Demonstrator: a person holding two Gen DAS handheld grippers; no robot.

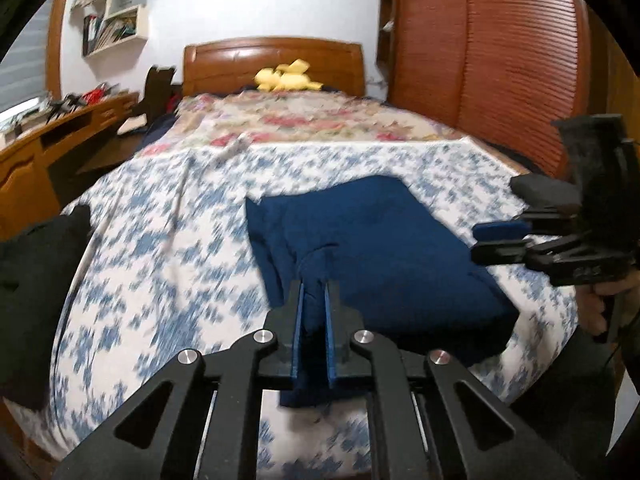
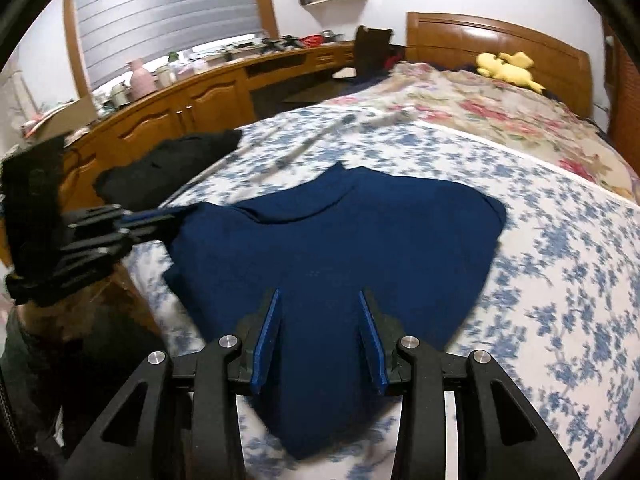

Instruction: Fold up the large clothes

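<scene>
Mid-fold, left gripper (image 1: 316, 292) is clenched on a pinch of the navy garment (image 1: 380, 248) just ahead on the bed (image 1: 168, 248), right gripper (image 2: 320, 300) is spread wide w/ cloth below, prob. next needs its own edge grip.

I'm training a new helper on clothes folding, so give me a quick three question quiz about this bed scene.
1. True or false: the left gripper is shut on the navy garment.
2. What state is the right gripper in?
A open
B shut on cloth
3. What colour is the other garment lying near the bed's edge?

Key: 1 true; 2 A; 3 black.
</scene>
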